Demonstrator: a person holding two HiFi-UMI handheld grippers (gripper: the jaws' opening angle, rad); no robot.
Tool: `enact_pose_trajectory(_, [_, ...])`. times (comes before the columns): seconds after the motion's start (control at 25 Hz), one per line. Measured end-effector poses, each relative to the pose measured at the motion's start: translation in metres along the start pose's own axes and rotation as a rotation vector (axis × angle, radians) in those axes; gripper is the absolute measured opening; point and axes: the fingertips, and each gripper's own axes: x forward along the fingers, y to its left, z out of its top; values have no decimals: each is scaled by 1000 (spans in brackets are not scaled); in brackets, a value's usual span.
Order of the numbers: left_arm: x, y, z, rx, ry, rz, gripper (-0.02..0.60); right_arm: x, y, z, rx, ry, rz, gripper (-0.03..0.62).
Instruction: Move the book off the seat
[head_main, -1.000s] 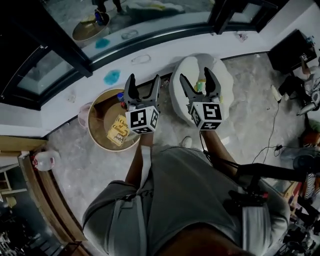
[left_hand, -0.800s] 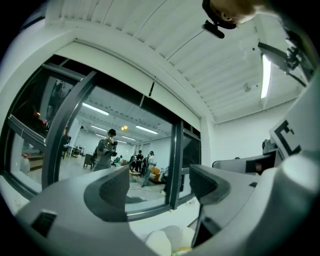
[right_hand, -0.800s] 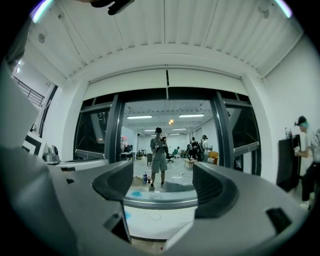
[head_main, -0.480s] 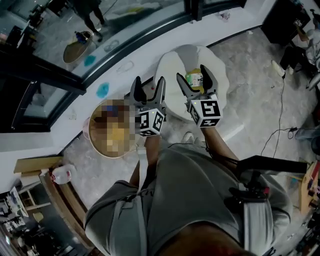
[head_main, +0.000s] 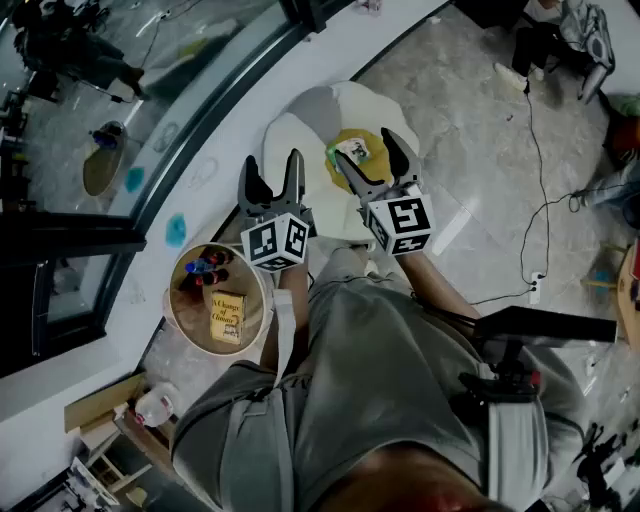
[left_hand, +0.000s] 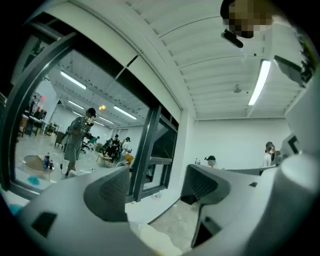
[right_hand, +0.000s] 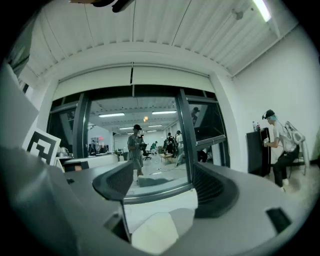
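Observation:
A white beanbag seat (head_main: 300, 120) sits on the floor by the glass wall. On it lies a yellowish book (head_main: 360, 145) with a pale green patch. My right gripper (head_main: 367, 150) hovers over that book, jaws open and empty. My left gripper (head_main: 272, 165) is held over the seat's left edge, also open with nothing between its fingers. The seat shows as a pale lump below the jaws in the left gripper view (left_hand: 152, 239) and in the right gripper view (right_hand: 160, 227). Both grippers point level toward the window wall.
A round wooden tub (head_main: 178, 318) at the lower left holds another yellow book (head_main: 228, 316) and small bottles. A dark-framed glass wall (head_main: 190, 110) runs behind the seat. Cables (head_main: 535, 200) trail over the floor at right. A person (right_hand: 277, 145) stands by a black cabinet.
Both grippers have swung away from the tub toward the seat. The left one has left the tub's rim for the seat's edge, and the right one is over the book.

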Motion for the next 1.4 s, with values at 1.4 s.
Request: enact_pose_trajectory(1.4, [223, -7, -16, 92, 261, 316, 365, 282, -134, 78, -31, 45, 496, 379])
